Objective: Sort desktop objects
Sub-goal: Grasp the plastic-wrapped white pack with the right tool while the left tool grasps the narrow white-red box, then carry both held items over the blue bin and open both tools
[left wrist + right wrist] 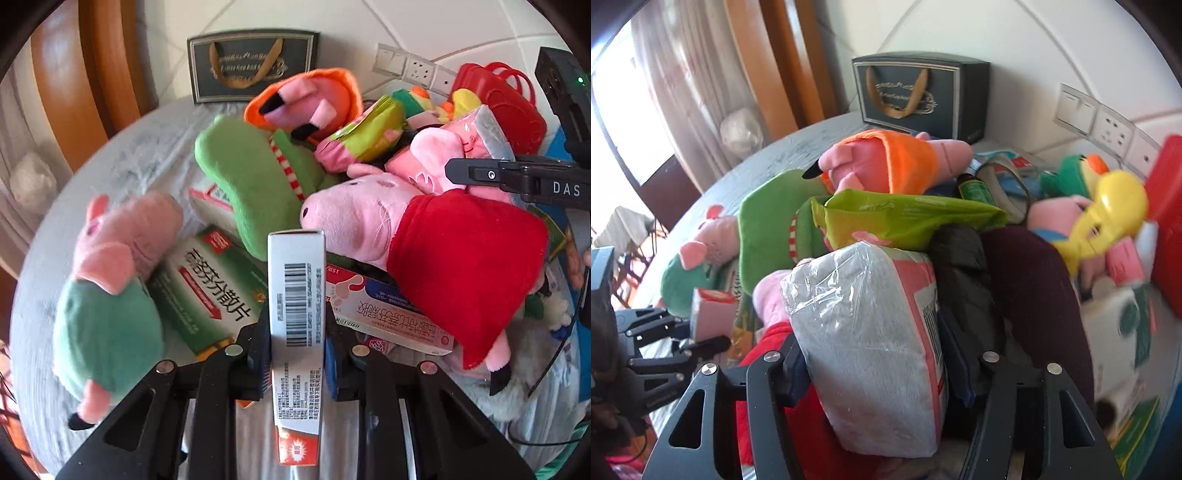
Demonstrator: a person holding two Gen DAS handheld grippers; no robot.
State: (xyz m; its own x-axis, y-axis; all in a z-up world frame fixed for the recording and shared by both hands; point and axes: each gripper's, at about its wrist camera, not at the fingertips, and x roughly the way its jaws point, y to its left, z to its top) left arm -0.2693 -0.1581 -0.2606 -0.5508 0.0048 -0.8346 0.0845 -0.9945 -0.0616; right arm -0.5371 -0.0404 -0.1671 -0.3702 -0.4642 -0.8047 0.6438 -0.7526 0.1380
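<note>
Clamped between the left gripper (297, 354) at lower centre is a narrow barcoded box (297, 325), while a plastic-wrapped grey pack (868, 354) is squeezed by the right gripper (875, 373) at lower centre.

**Around the heap**

A white wall (1015, 44) carries a row of switches and sockets (1108, 127). To the left stands a wooden door frame (92, 74), with a pale curtain (676, 81) beside it. Below the curtain sits something whitish, perhaps a crumpled bag (740, 129).

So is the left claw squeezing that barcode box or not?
Squeezing. The left gripper is shut on the barcode box; both pads touch its sides.
</note>
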